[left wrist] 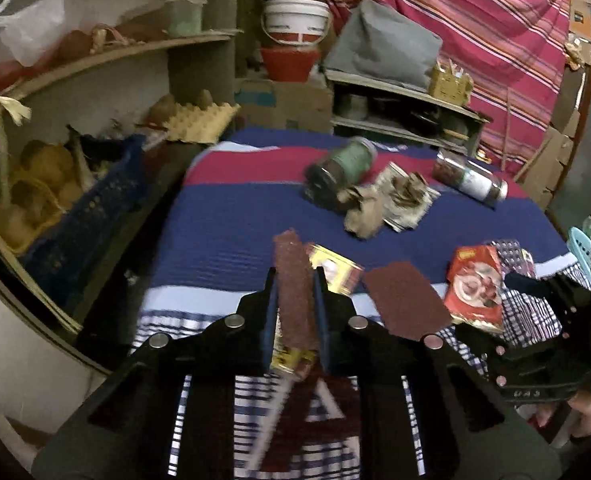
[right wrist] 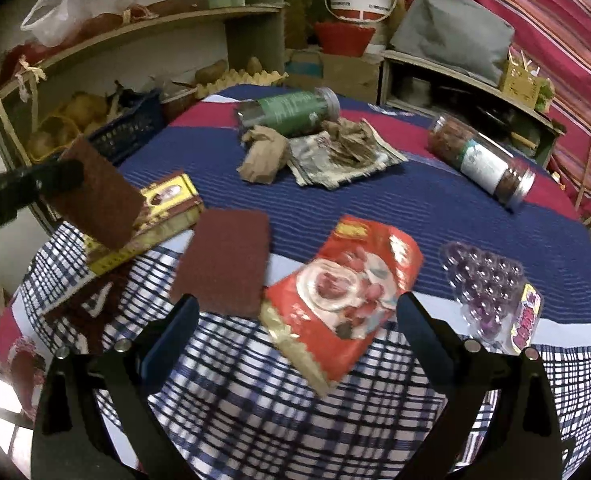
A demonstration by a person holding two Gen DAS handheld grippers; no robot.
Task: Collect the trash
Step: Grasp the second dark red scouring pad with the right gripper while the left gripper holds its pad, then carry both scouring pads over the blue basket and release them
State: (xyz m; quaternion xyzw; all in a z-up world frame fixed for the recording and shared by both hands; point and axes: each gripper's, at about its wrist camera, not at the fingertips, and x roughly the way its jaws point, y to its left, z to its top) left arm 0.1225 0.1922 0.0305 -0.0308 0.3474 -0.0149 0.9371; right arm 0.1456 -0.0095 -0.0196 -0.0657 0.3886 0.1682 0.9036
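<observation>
My left gripper (left wrist: 295, 276) is shut on a brown scouring pad (left wrist: 293, 292) that stands on edge between its blue pads, lifted off the table. The right wrist view shows that same pad (right wrist: 95, 196) hanging above a yellow box (right wrist: 167, 204). A second brown pad (right wrist: 223, 260) lies flat on the cloth. My right gripper (right wrist: 297, 302) is open, its fingers either side of a red snack wrapper (right wrist: 347, 292) lying below. Farther back lie crumpled brown paper (right wrist: 263, 156), a flattened foil packet (right wrist: 335, 160), a green-labelled jar (right wrist: 291, 110) and another jar (right wrist: 479, 160), both on their sides.
A purple blister tray (right wrist: 483, 280) lies at the right of the striped and checked tablecloth (right wrist: 415, 208). Left of the table, shelves hold a blue basket (left wrist: 87, 216), an egg tray (left wrist: 199, 120) and a plastic bag (left wrist: 31, 16). Buckets (left wrist: 295, 20) stand stacked behind.
</observation>
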